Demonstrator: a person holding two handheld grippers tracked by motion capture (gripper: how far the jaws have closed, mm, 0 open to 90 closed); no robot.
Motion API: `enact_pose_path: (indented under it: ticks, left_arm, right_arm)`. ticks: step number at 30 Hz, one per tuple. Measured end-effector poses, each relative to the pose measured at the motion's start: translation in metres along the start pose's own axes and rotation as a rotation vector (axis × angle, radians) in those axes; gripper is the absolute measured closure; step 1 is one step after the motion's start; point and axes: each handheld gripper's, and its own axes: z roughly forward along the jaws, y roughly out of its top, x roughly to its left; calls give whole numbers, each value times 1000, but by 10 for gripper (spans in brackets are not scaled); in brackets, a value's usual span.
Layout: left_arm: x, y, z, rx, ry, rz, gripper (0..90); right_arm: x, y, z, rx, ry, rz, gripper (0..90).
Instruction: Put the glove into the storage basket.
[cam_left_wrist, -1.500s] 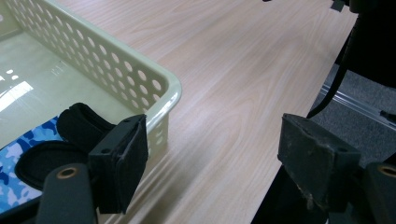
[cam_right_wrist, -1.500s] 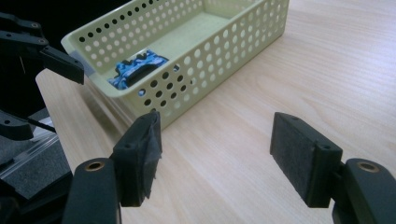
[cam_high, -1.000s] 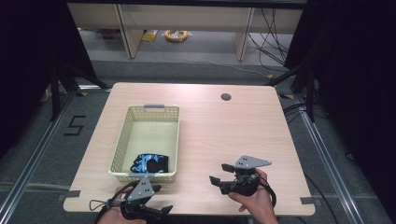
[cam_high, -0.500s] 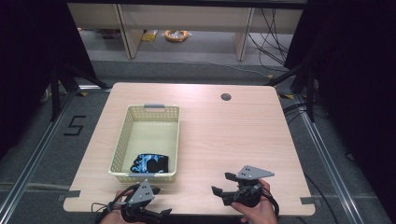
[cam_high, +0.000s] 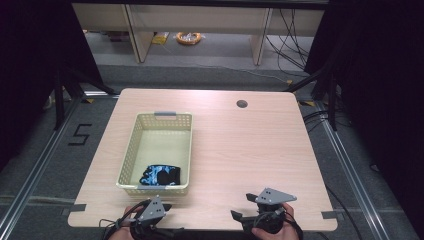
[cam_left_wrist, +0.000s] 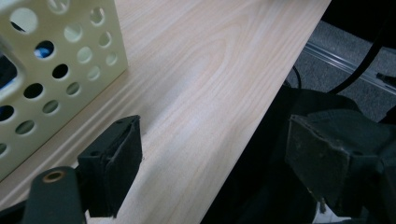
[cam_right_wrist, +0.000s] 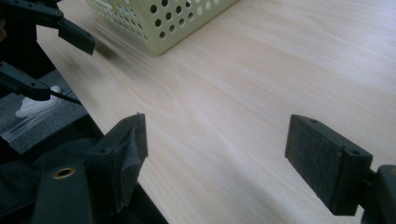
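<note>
While both grippers — left gripper (cam_high: 150, 220), right gripper (cam_high: 250, 220) — hover w/ jaws wide, empty, near table (cam_high: 240, 150) edge, basket (cam_high: 131, 150) holding glove (cam_high: 160, 176) looks done — prob. resting.

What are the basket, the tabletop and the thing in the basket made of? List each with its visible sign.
Basket: looks like pale yellow moulded plastic, matte, its walls pierced with even round holes.
Tabletop: light wood-grain surface, probably laminate; the grain is smooth and uniform with a soft sheen.
Thing in the basket: seems to be soft fabric, black with blue pattern, crumpled; too small to tell more.

left gripper (cam_high: 161, 206), right gripper (cam_high: 241, 216) (both gaping, seemingly empty)
</note>
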Motion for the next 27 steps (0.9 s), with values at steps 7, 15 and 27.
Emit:
enact_pose_path:
  ticks: [7,15,27]
  left_arm:
    - [-4,-4,1,32,10,8,179]
    - [-9,-6,1,16,8,-3,180]
    - [-8,-5,1,21,8,27,181]
  right_arm:
    - [2,-8,-2,22,0,-13,210]
    - [3,-19,-5,42,-20,-28,202]
    - [3,-21,-5,47,-20,-47,202]
